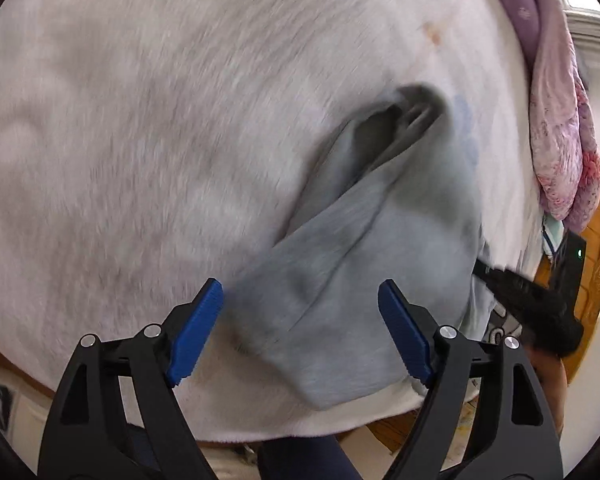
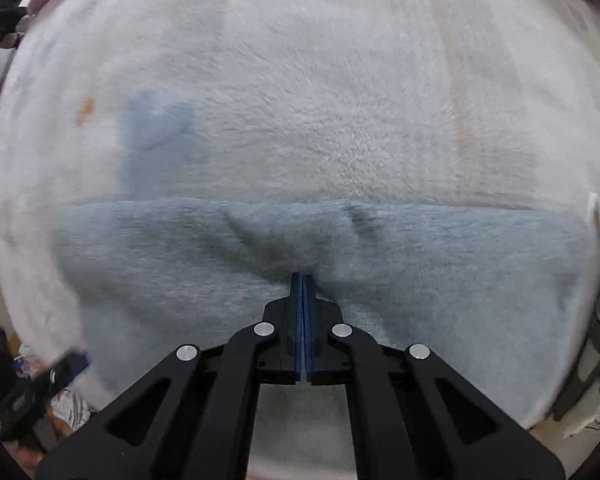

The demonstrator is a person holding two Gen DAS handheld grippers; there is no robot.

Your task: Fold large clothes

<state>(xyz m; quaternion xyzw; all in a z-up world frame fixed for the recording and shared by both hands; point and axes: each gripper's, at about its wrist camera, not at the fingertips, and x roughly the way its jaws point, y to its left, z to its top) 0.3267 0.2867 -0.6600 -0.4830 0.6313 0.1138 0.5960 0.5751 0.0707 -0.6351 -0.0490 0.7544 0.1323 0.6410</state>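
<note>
Grey-blue garment lying on a white fleecy blanket, one gripper free and one clamped on cloth.

Fleece covers the bed, a white blanket, and the grey-blue garment lies rumpled on it near the front edge. On the left, the left gripper hovers just above the garment's near end, fingers spread wide and holding nothing. Further right, the right gripper has its fingers pressed together on a pinch of the garment, which puckers into creases around them. The cloth looks soft, light and limp, so I judge it will sag and bunch wherever it is unsupported; hems or corners seem the best hold. At the far right, a pink patterned quilt hangs bunched.
</note>
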